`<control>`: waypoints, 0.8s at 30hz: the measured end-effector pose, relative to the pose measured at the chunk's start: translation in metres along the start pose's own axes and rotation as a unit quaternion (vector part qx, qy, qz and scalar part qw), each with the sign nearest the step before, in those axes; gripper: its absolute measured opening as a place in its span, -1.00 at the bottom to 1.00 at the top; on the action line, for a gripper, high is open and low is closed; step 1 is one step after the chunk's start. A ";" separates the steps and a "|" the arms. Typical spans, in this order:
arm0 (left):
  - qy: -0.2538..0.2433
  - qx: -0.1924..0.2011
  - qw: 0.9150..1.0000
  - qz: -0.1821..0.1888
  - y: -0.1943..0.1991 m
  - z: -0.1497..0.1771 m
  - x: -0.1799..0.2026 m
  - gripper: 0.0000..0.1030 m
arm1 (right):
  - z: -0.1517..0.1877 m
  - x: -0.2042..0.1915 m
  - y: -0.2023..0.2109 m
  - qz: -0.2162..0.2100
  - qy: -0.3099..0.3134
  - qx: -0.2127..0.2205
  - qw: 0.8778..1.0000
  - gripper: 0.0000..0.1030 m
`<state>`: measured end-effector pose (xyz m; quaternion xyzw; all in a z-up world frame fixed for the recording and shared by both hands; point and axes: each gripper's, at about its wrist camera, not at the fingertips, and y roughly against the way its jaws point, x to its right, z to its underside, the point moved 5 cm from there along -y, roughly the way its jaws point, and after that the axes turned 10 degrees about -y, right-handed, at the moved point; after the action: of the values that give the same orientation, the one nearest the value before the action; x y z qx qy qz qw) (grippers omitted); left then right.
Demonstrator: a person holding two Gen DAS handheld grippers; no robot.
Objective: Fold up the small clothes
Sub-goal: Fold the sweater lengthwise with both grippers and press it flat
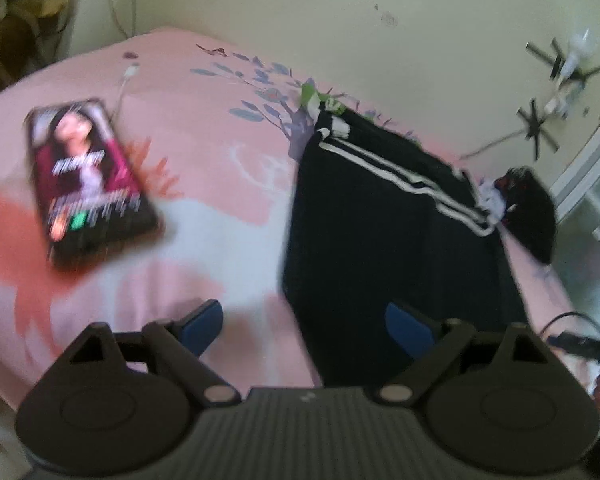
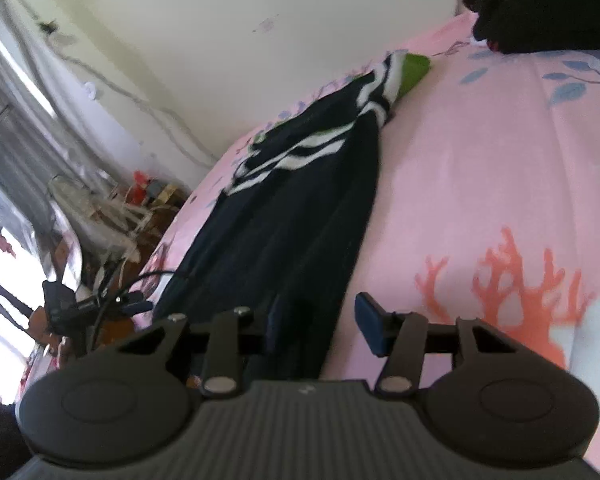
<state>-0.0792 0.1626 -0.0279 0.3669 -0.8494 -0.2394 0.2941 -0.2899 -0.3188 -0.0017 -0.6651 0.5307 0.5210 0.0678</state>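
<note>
A small pair of black trousers with two white side stripes (image 1: pixel 388 224) lies flat on the pink bedsheet (image 1: pixel 220 120), running away from me toward the wall. It also shows in the right wrist view (image 2: pixel 284 220), with a green item (image 2: pixel 414 68) at its far end. My left gripper (image 1: pixel 304 324) is open and empty, just above the trousers' near left edge. My right gripper (image 2: pixel 320 320) is open and empty, its jaws straddling the near right edge of the trousers.
A phone with a lit screen (image 1: pixel 88 180) and a white charging cable (image 1: pixel 126 80) lie on the sheet at the left. A dark crumpled garment (image 1: pixel 532 212) sits at the bed's right side. Cables and clutter (image 2: pixel 100 280) are beyond the bed's edge. The wall is close behind.
</note>
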 end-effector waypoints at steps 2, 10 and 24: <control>0.018 0.016 0.999 0.022 0.014 0.014 0.003 0.78 | 0.008 -0.006 0.008 -0.005 0.011 -0.001 1.000 -0.01; 0.100 0.006 0.991 0.083 -0.010 0.044 0.007 0.50 | 0.028 0.000 0.002 -0.001 0.004 -0.020 1.000 0.17; 0.000 0.001 0.993 0.119 -0.014 -0.025 0.072 -0.52 | -0.016 -0.031 0.008 0.010 0.068 0.065 0.995 -0.85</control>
<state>-0.0953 0.0944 0.0043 0.2632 -0.8875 -0.2018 0.3200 -0.2828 -0.3127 0.0322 -0.6876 0.5739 0.4393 0.0695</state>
